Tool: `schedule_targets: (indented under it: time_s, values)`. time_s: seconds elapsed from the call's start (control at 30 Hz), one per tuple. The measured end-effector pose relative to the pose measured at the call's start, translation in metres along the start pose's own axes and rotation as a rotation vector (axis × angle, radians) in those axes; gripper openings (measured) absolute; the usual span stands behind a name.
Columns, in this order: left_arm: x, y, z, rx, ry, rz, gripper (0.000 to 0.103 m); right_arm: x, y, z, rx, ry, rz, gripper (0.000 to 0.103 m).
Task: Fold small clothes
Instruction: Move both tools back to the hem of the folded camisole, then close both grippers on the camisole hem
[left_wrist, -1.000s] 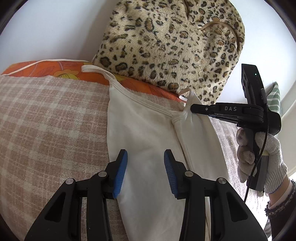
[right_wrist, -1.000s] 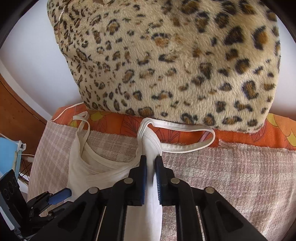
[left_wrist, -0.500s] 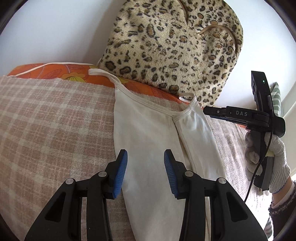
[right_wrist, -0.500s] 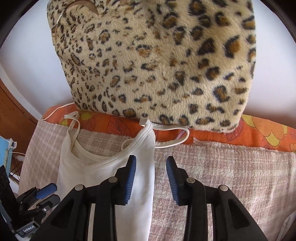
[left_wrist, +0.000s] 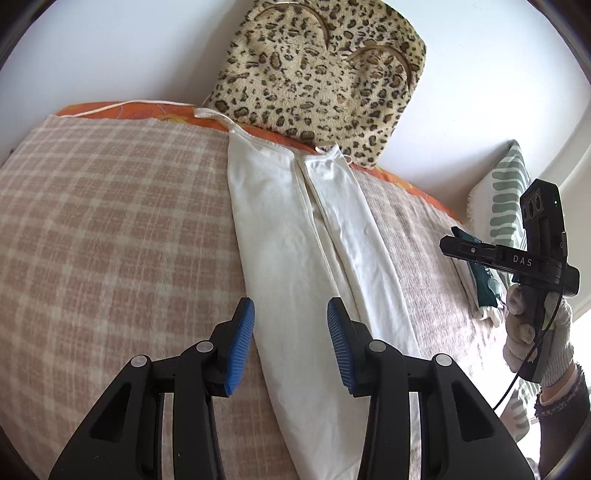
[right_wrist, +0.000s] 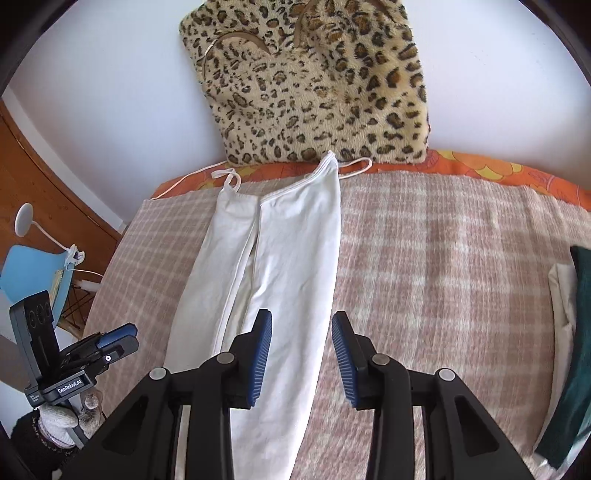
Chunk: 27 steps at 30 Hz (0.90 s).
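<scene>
Lying lengthwise on the checked blanket (right_wrist: 443, 258), the white camisole (right_wrist: 288, 266) is sitting with both sides folded inward; the left claw (left_wrist: 290, 345) and right claw (right_wrist: 301, 354) are hovering spread, seemingly just above it.

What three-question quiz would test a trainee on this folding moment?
1. True or false: the right gripper is clamped on the white camisole.
2. What lies on the plaid blanket at its right edge? A) a shoe B) a dark green cloth C) a book
3. Fill in: both side edges of the camisole are folded toward its ____.

Key: 1 false, both it and the left gripper are open and hold nothing; 2 B; 3 middle.
</scene>
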<state>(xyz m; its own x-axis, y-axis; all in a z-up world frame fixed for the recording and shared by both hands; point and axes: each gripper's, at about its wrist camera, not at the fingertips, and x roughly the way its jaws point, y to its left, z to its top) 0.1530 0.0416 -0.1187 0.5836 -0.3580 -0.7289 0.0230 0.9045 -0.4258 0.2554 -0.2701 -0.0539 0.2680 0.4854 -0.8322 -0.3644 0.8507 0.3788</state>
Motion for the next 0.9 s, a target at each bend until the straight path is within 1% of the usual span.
schedule_targets:
  time_s: [0.07, 0.17, 0.27, 0.4, 0.47, 0.57, 0.6, 0.63, 0.67, 0.73, 0.83, 0.9]
  values:
    - [-0.007, -0.001, -0.019, -0.008, 0.031, -0.013, 0.039, -0.011, 0.009, -0.032, 0.001, 0.015, 0.005, 0.036]
    - [-0.014, 0.001, -0.050, -0.039, 0.070, -0.044, 0.039, -0.019, 0.017, -0.077, 0.023, 0.051, 0.049, 0.036]
    - [-0.013, 0.003, -0.076, -0.083, 0.132, -0.095, 0.039, -0.023, 0.021, -0.117, 0.057, 0.067, 0.077, 0.036]
    - [-0.009, 0.002, -0.097, -0.121, 0.172, -0.126, 0.039, -0.020, 0.019, -0.153, 0.117, 0.081, 0.113, 0.036]
    - [-0.009, 0.000, -0.102, -0.119, 0.176, -0.129, 0.039, -0.018, 0.020, -0.165, 0.131, 0.085, 0.123, 0.036]
    - [-0.009, -0.004, -0.104, -0.099, 0.163, -0.136, 0.035, -0.014, 0.023, -0.176, 0.141, 0.087, 0.140, 0.036]
    - [-0.009, -0.005, -0.104, -0.090, 0.158, -0.139, 0.027, -0.012, 0.024, -0.178, 0.135, 0.088, 0.140, 0.036]
    - [-0.008, -0.006, -0.104, -0.081, 0.156, -0.142, 0.012, -0.010, 0.026, -0.180, 0.125, 0.092, 0.134, 0.036]
    - [-0.008, -0.007, -0.105, -0.070, 0.154, -0.141, 0.007, -0.008, 0.028, -0.182, 0.113, 0.095, 0.127, 0.036]
    - [-0.009, -0.006, -0.107, -0.054, 0.139, -0.130, 0.006, -0.005, 0.029, -0.187, 0.102, 0.096, 0.124, 0.035]
    - [-0.012, 0.003, -0.111, -0.059, 0.128, -0.113, 0.006, -0.006, 0.028, -0.190, 0.088, 0.080, 0.112, 0.029]
    - [-0.014, 0.008, -0.113, -0.070, 0.121, -0.122, 0.006, -0.006, 0.030, -0.191, 0.082, 0.076, 0.112, 0.028]
